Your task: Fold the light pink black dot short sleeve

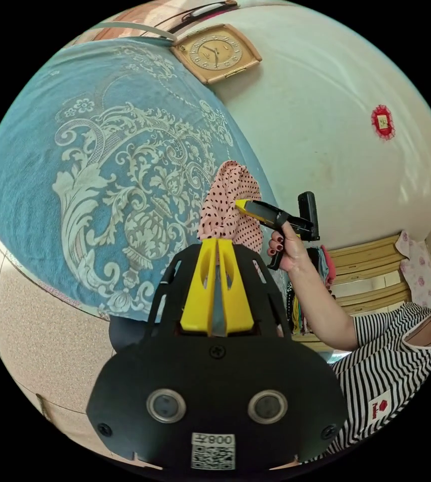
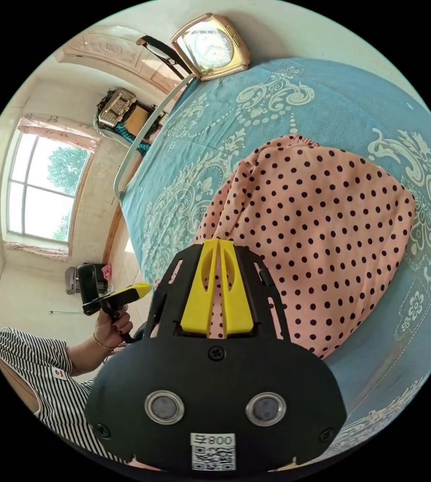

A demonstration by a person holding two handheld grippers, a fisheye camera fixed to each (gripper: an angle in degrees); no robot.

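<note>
We see both yellow-jawed grippers, left (image 1: 217, 242) and right (image 2: 218, 242), clamped on the light pink black-dotted short-sleeve top (image 2: 321, 236) (bunched, lifted) above the blue patterned bedspread (image 1: 49, 165).

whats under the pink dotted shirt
The pink dotted shirt lies over a blue bedspread with a pale floral pattern, which shows all round it. Whatever sits directly beneath the cloth is covered. The right hand-held gripper pinches its near edge.

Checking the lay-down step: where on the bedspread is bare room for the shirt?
Bare blue bedspread lies between the pink dotted shirt and the clock, and along the shirt's lower right edge. It is crowded where the right gripper pinches the shirt.
</note>
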